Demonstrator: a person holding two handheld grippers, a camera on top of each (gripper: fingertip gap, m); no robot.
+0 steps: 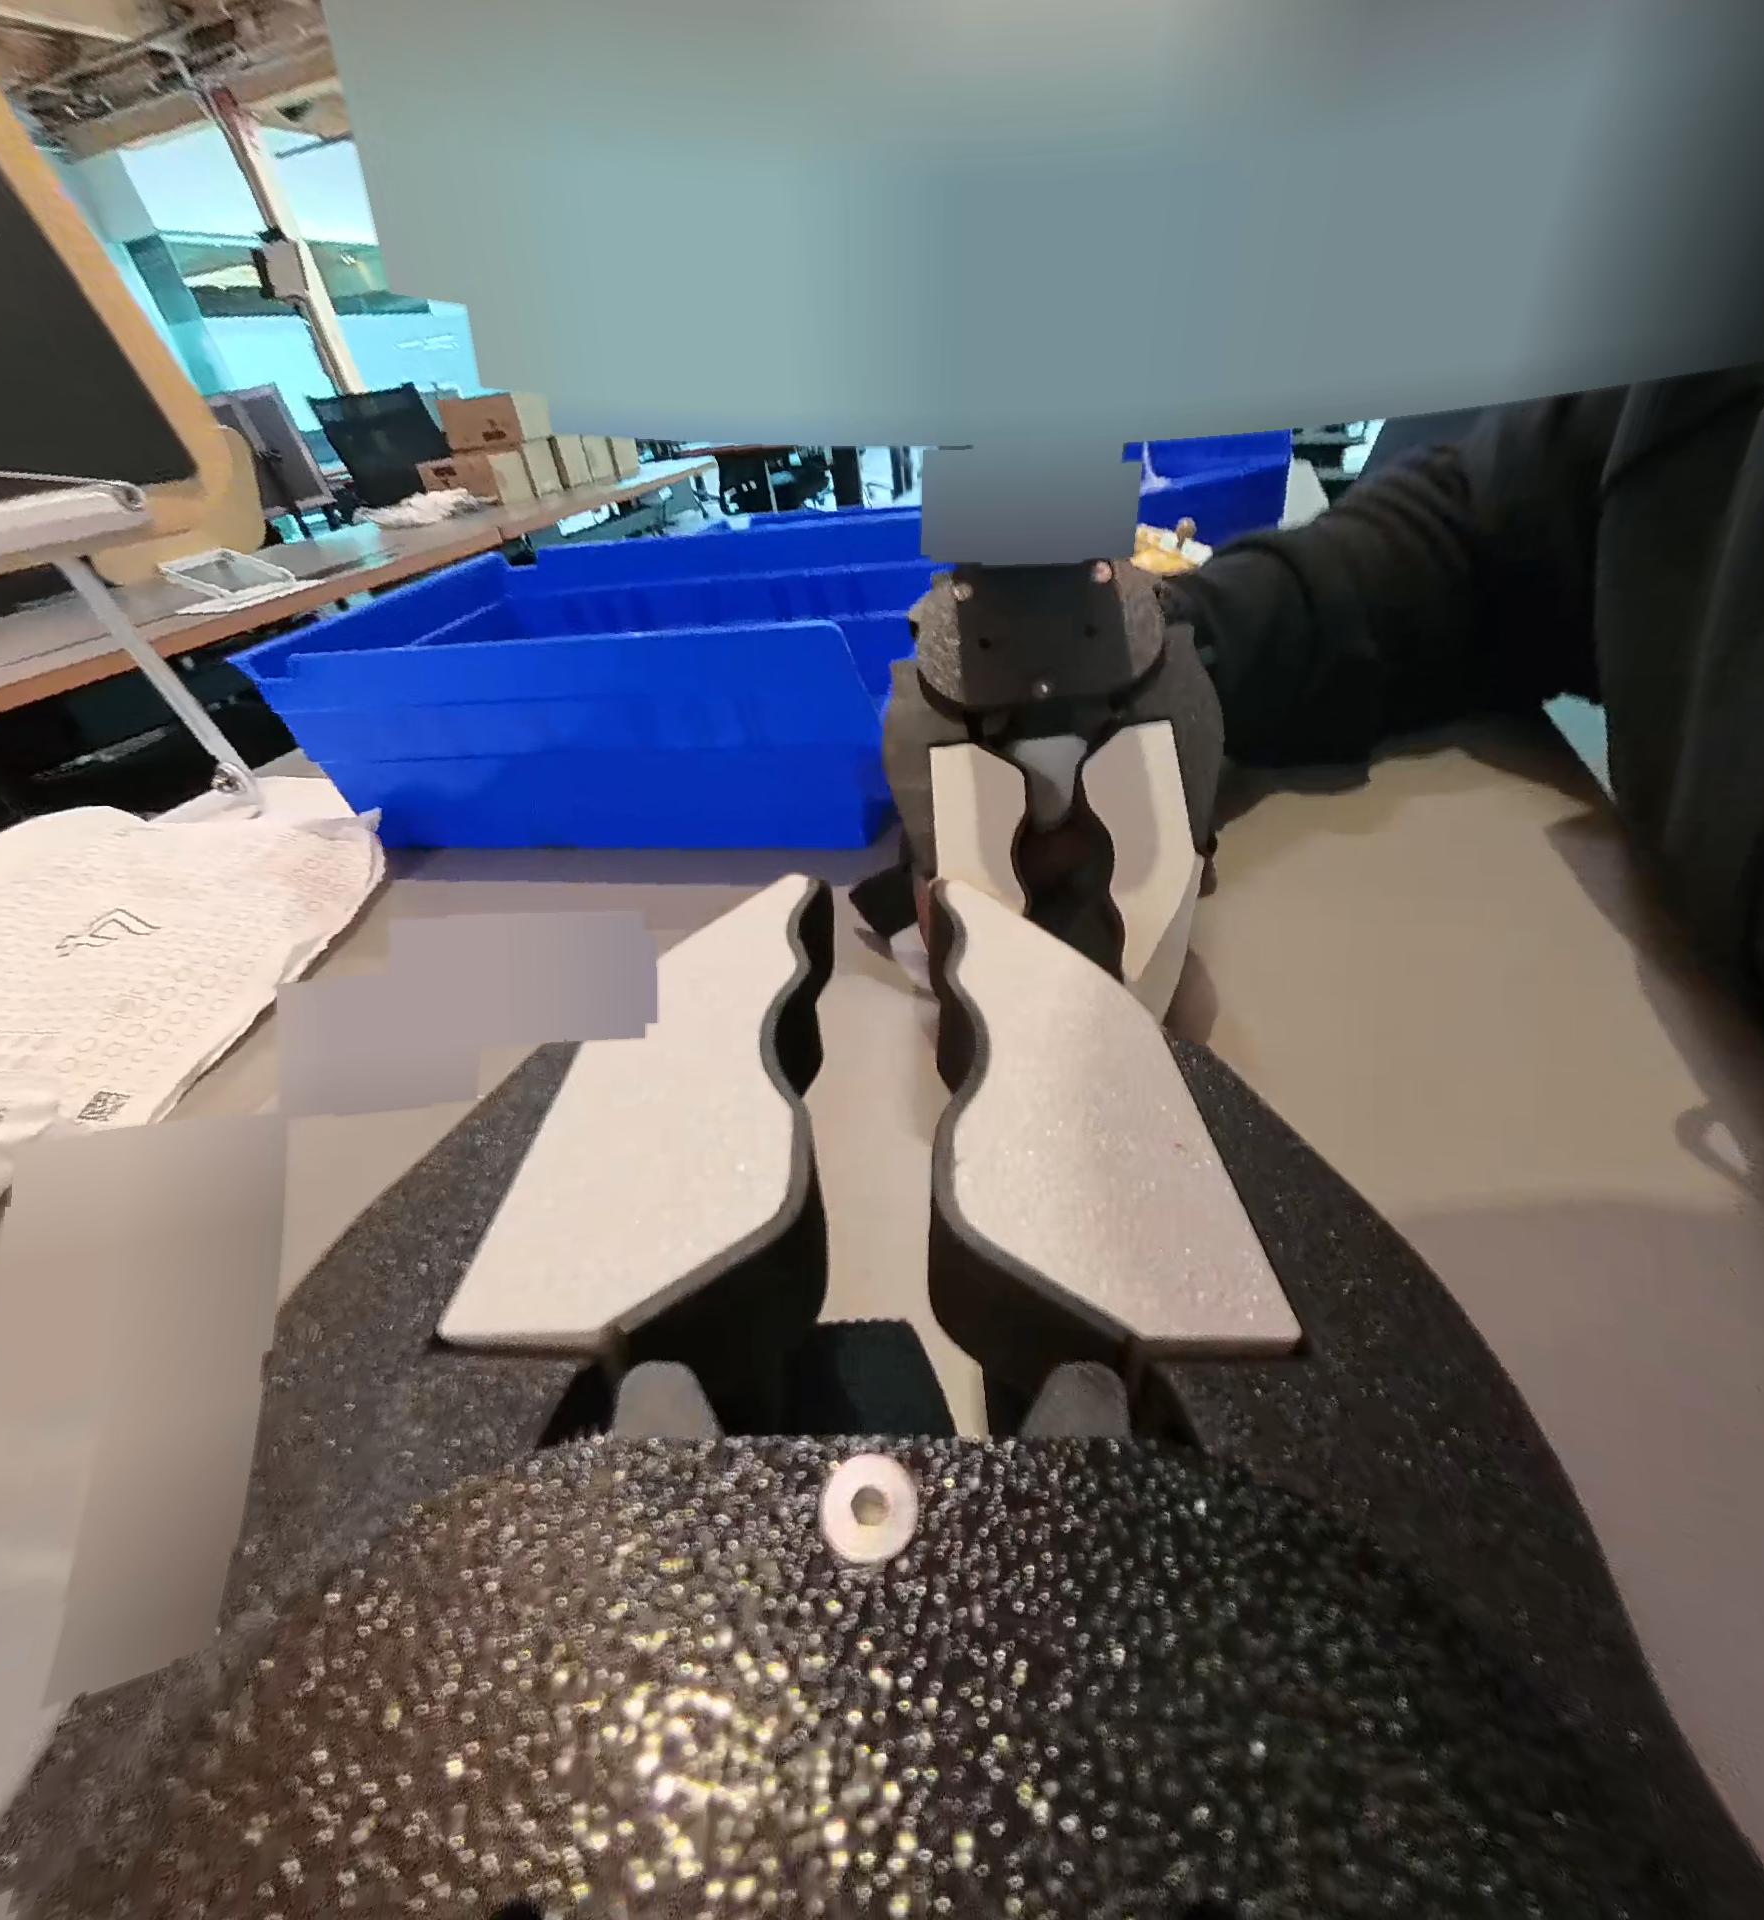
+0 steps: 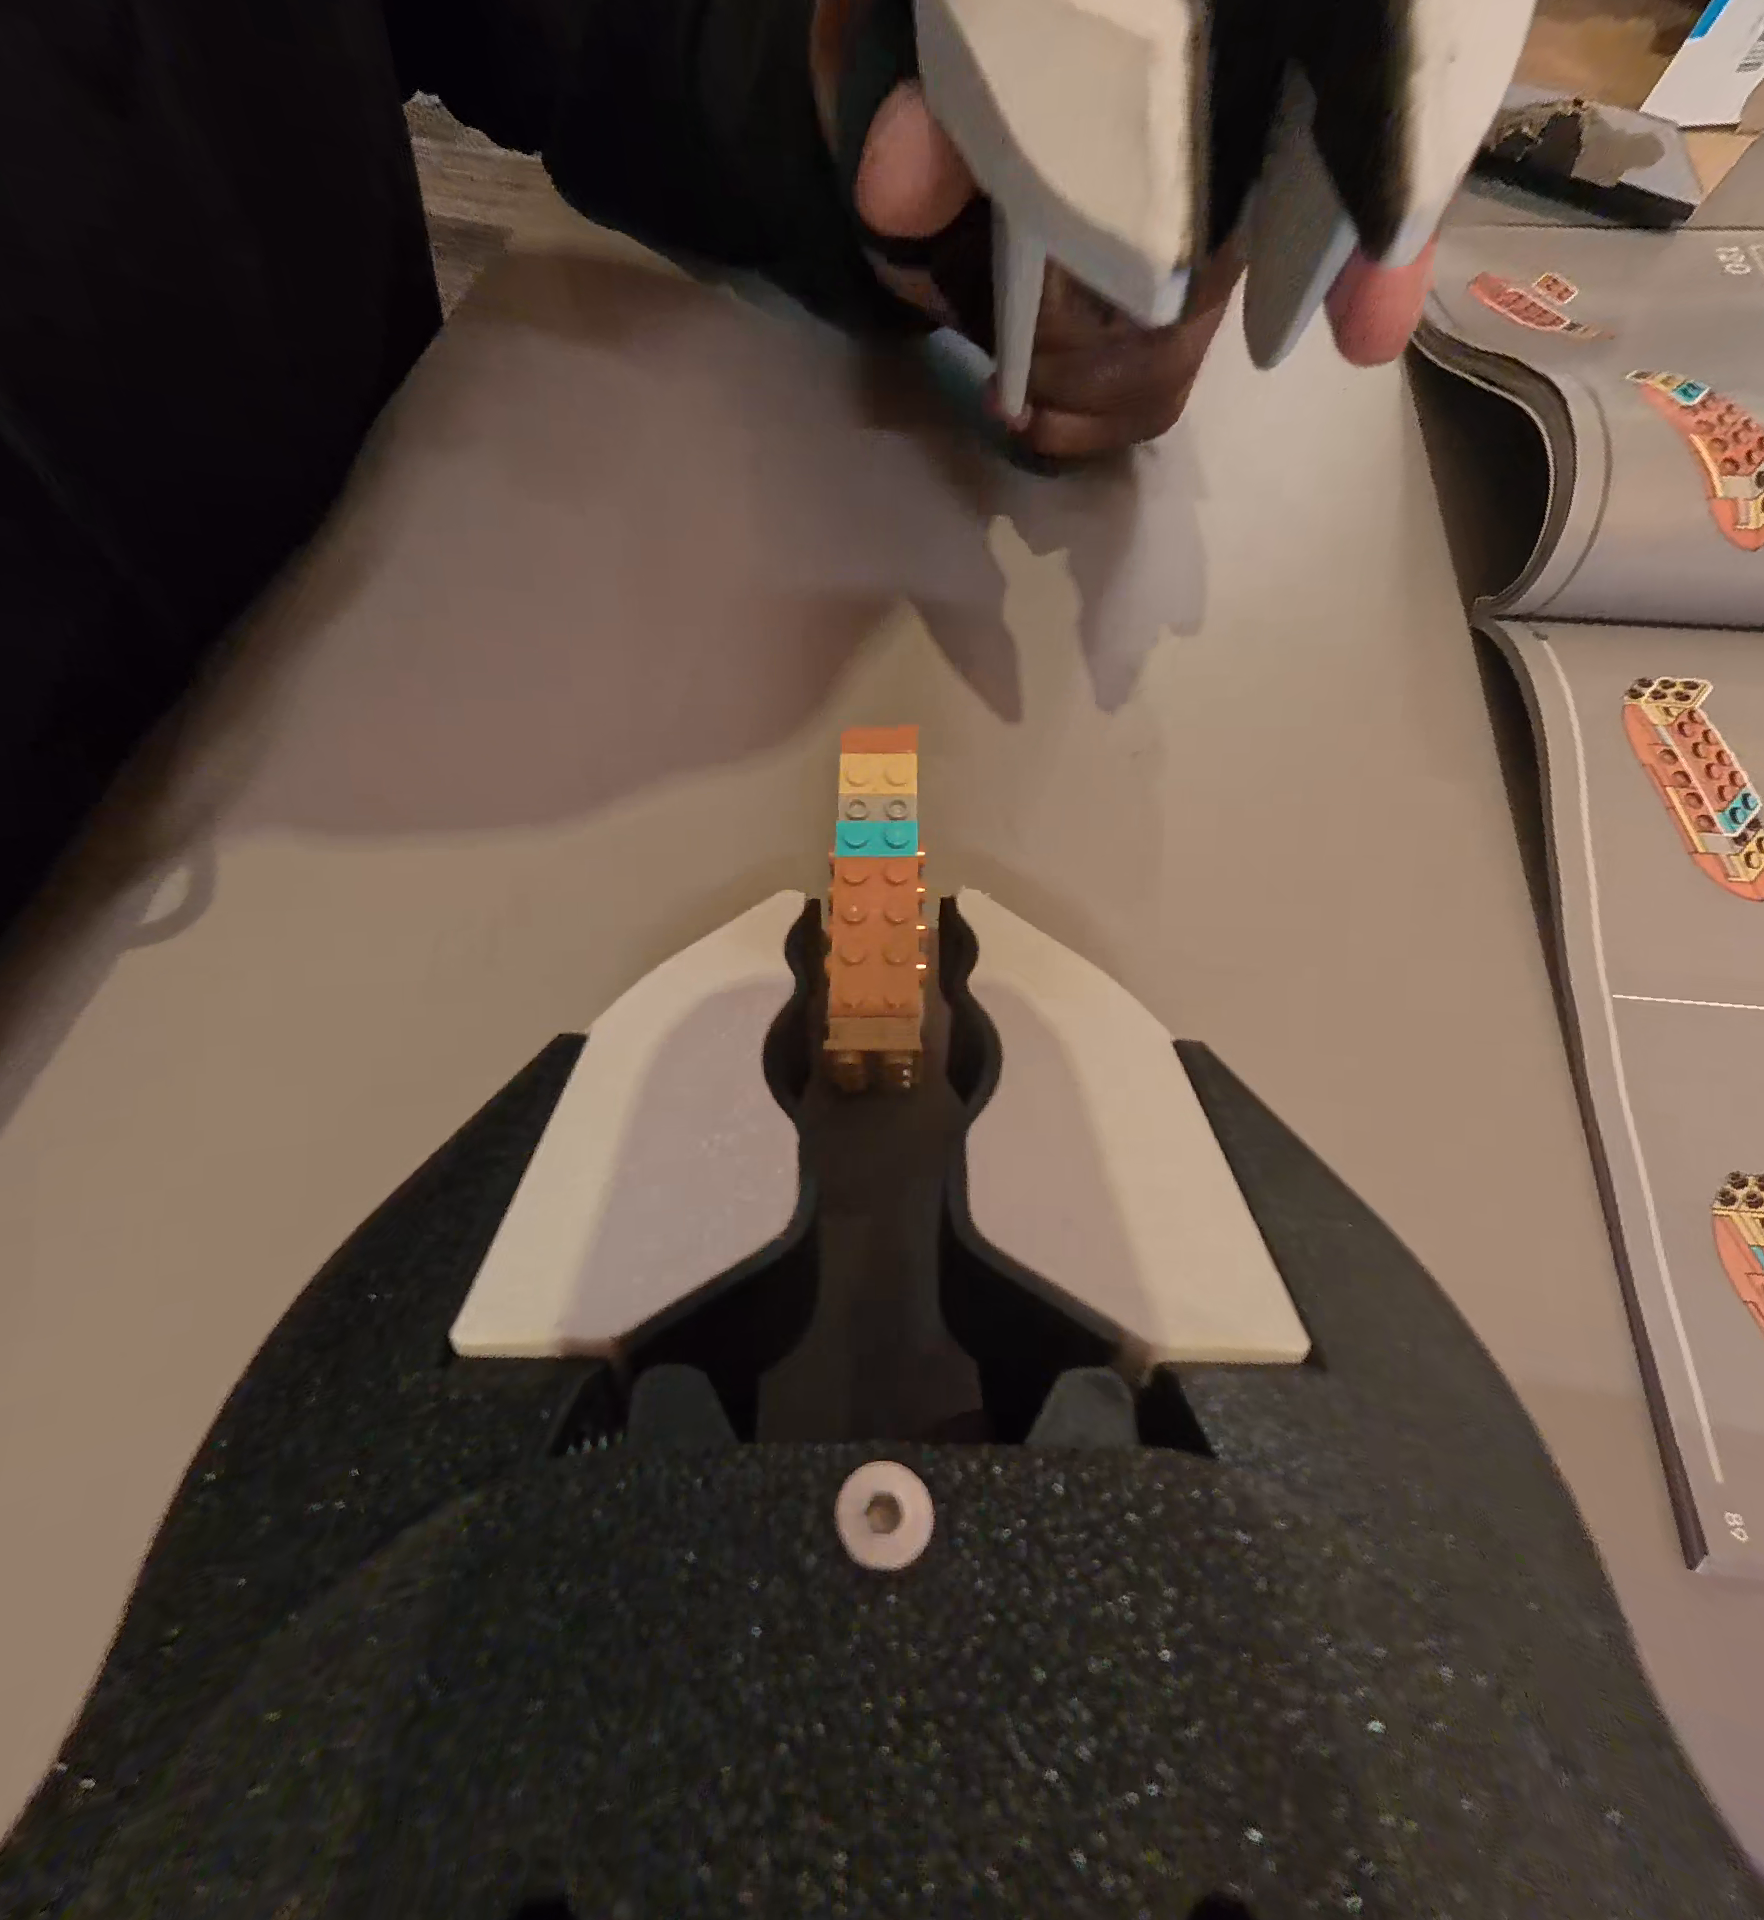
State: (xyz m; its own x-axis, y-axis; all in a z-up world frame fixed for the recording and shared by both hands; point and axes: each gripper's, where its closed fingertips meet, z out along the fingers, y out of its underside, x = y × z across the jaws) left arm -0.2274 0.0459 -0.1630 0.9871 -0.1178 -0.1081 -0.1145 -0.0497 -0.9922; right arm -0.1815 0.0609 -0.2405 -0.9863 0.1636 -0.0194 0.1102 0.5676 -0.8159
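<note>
My right gripper [image 2: 876,904] is clamped on a narrow stack of toy bricks [image 2: 876,914]: mostly orange, with teal, grey, tan and brown pieces at the far end and gold pieces at the near end. The stack lies lengthwise between the pads, its coloured end sticking out past the fingertips above the grey worktop [image 2: 442,935]. My left gripper [image 1: 878,914] has its fingers slightly apart with nothing between them, just beside the right gripper's tips. An open instruction booklet [image 2: 1688,831] lies along the worktop's right edge; a blue bin [image 1: 587,727] stands behind.
</note>
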